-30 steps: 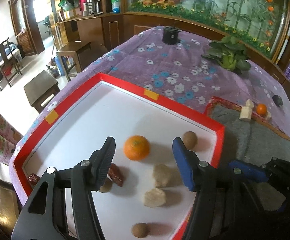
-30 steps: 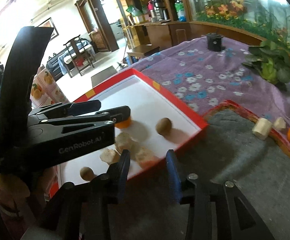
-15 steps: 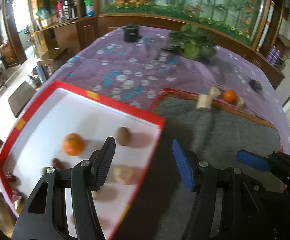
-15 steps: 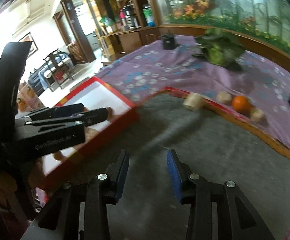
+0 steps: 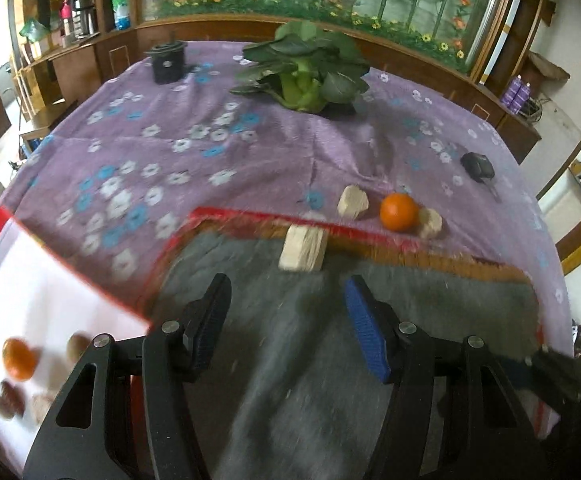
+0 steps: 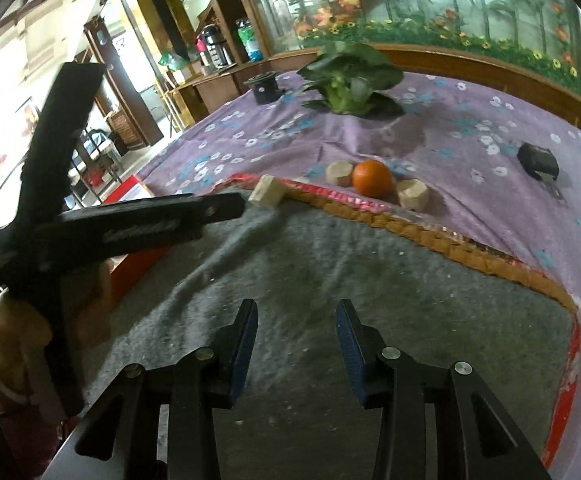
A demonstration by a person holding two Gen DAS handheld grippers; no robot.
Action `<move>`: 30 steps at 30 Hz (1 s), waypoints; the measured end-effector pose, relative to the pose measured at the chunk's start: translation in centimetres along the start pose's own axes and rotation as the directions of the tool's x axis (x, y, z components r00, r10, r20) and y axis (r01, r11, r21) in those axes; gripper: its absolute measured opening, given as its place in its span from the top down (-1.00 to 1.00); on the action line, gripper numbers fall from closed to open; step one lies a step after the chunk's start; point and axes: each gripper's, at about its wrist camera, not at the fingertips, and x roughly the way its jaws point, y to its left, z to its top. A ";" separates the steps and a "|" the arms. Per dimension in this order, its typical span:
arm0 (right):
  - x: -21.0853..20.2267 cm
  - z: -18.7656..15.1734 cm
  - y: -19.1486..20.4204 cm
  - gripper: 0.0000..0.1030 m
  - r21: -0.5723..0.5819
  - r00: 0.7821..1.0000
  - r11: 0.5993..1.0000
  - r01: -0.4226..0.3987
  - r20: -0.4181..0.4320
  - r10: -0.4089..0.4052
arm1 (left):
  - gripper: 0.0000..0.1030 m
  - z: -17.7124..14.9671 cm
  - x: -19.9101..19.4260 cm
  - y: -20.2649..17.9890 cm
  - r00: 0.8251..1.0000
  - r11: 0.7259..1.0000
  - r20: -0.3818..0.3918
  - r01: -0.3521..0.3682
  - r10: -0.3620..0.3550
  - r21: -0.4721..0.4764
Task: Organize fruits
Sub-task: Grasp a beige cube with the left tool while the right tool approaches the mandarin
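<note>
Both the left tongs [image 5: 286, 316] and the right tongs [image 6: 296, 340] hang apart and empty above the grey felt mat [image 5: 310, 360]. An orange [image 5: 399, 212] rests on the purple floral cloth [image 5: 178, 136] beyond the mat's far rim, between two pale chunks.

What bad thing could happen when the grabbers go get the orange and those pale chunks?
The orange is round and touches a pale chunk, so a nudge might roll it across the purple cloth. The block straddles the mat's raised red edge and may tip when pinched. The left gripper and right gripper, both open, face the same cluster and could bump.
</note>
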 end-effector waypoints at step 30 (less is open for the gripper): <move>2.8 6.4 -2.3 0.23 -0.008 0.995 0.995 0.099 0.025 -0.099 | 0.49 -1.1 -2.4 0.5 0.997 0.996 0.048 -0.069 0.067 0.053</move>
